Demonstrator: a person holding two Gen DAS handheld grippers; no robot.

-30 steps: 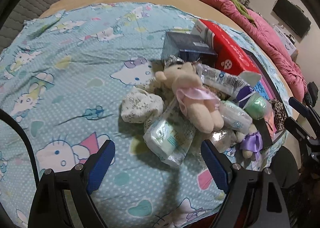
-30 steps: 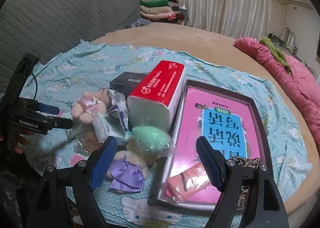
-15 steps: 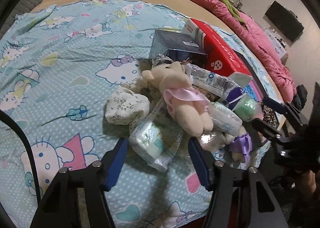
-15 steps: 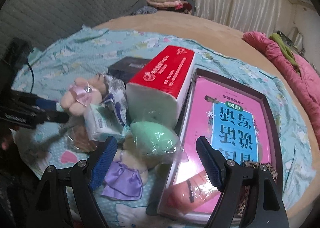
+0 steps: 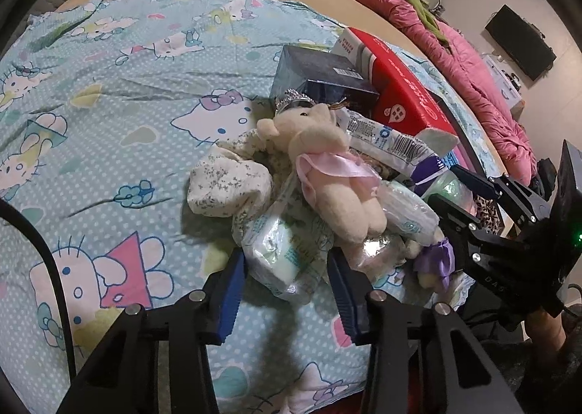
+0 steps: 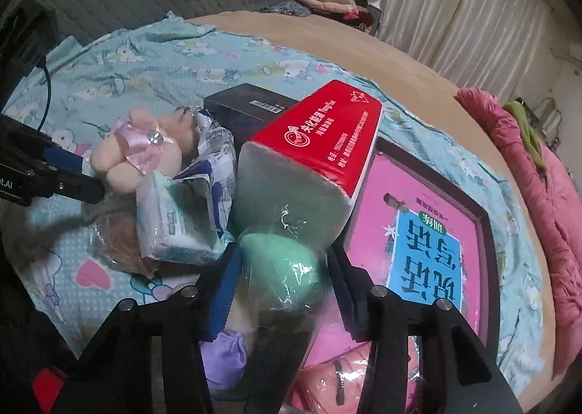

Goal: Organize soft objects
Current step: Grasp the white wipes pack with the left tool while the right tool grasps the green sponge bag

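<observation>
A heap of soft things lies on the cartoon-cat bedsheet (image 5: 109, 94). In the left wrist view my left gripper (image 5: 284, 257) has its jaws closing, and both blue pads touch a plastic-wrapped tissue pack (image 5: 272, 246). A cream teddy in a pink dress (image 5: 327, 166) lies across that pack's far end. In the right wrist view my right gripper (image 6: 283, 250) is also closing, its pads against a green sponge (image 6: 283, 268) in clear wrap. A second small bear in a purple dress (image 6: 225, 352) lies partly hidden under the right gripper's left finger.
A red tissue brick (image 6: 320, 137) and a dark box (image 5: 320, 75) stand just behind the heap. A dark tray (image 6: 487, 232) holding a pink book lies to the right. A floral cloth bundle (image 5: 225, 181) sits left of the teddy. A pink quilt (image 5: 473, 61) lines the far edge.
Both pairs of jaws have narrowed from wide apart. The left closed in on the tissue pack. The right dropped forward and closed around the green sponge.
</observation>
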